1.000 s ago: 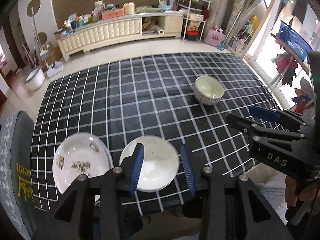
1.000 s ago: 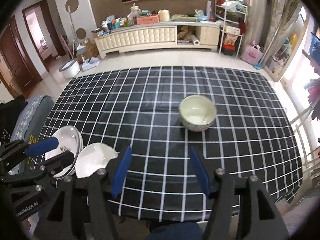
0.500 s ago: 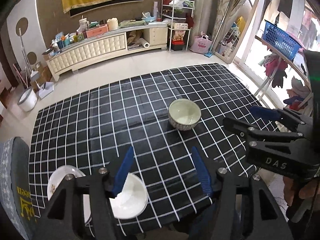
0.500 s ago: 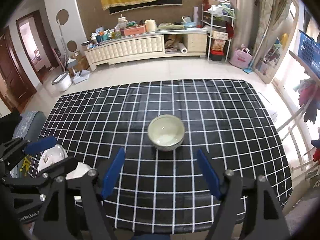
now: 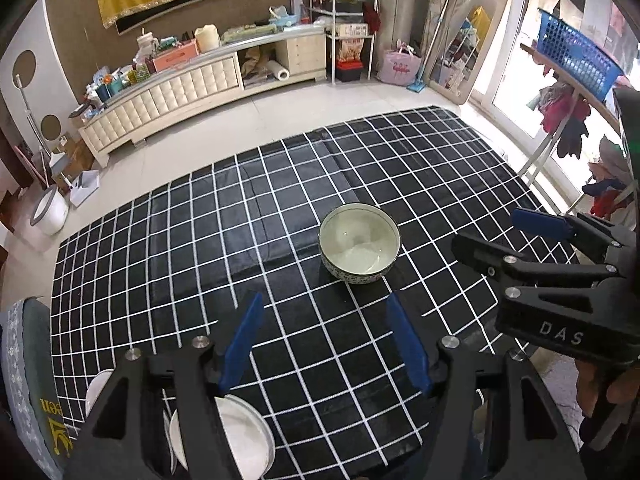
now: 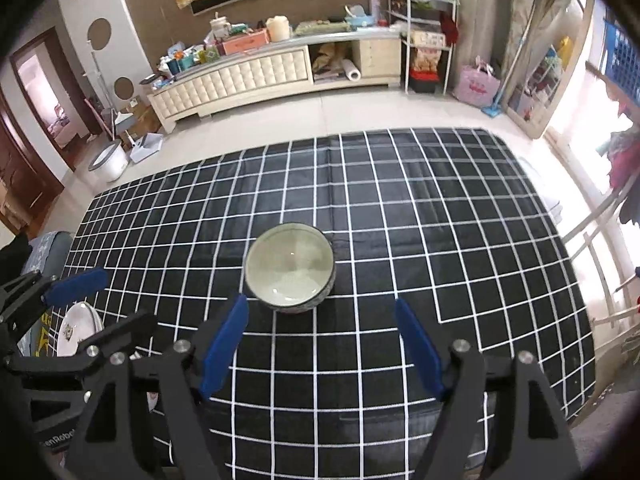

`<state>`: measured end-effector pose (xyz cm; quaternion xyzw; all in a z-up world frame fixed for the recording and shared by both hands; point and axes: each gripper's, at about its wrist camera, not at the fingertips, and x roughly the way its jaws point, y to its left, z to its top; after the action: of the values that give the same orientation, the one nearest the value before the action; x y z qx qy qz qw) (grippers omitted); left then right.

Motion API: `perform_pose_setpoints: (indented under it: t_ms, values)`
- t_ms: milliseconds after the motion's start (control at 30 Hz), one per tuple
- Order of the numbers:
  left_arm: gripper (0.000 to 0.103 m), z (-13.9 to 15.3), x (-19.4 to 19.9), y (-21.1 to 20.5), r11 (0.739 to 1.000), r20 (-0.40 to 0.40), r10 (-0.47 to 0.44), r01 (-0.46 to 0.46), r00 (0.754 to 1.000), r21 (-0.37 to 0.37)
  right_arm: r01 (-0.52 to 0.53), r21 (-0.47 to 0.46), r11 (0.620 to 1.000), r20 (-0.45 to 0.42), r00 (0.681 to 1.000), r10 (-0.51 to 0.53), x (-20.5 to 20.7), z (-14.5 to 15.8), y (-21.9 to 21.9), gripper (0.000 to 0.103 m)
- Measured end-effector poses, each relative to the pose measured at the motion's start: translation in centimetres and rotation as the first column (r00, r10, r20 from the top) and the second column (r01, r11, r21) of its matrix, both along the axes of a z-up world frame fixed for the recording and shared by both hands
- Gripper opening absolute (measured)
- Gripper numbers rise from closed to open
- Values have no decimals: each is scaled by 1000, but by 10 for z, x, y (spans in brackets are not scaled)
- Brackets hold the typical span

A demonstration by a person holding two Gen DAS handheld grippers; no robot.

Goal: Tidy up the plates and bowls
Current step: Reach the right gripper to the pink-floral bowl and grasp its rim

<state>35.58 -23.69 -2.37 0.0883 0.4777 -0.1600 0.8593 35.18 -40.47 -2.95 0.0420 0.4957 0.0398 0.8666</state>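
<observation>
- The bowl (image 6: 289, 269) stands upright and alone near the middle of the counter (image 6: 460, 240), which is covered by a black cloth with a white grid.
- In the right wrist view the bowl sits just beyond the right gripper (image 6: 320, 344), a little toward its left blue pad; nothing touches it.
- The right gripper is spread wide, with only bare cloth between its blue fingers (image 6: 418, 348); it holds nothing.
- The left gripper (image 5: 326, 344) is about half spread and its jaws are opening; between its blue pads (image 5: 242, 342) lies only cloth, with no object gripped.
- From the left wrist view the bowl (image 5: 359, 249) lies ahead of the left gripper, apart from its fingertips.
- A white bowl (image 5: 244, 436) rests at the near left edge of the counter, partly hidden behind the left gripper's black frame.
- Just left of it a plate (image 5: 96, 394) shows only as a sliver; the right wrist view shows its flower-patterned rim (image 6: 76, 330).
- The right gripper's body appears at the right of the left wrist view, held by a hand (image 5: 608, 388).
- A cream sideboard (image 6: 240, 80) loaded with clutter stands against the far wall.
</observation>
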Motion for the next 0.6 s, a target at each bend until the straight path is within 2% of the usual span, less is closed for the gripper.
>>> perform_pose_setpoints:
  t_ms: [333,600]
  values:
    - [62,-43,47,-20,999,-74,8,-4,997,49,18,50,999,-99,995,-13,38,-48,-16,79]
    - [62,-85,84,-30,999,-163,22,-14,986,49,9,61,998,-164,986,1,67,-82,-17,79]
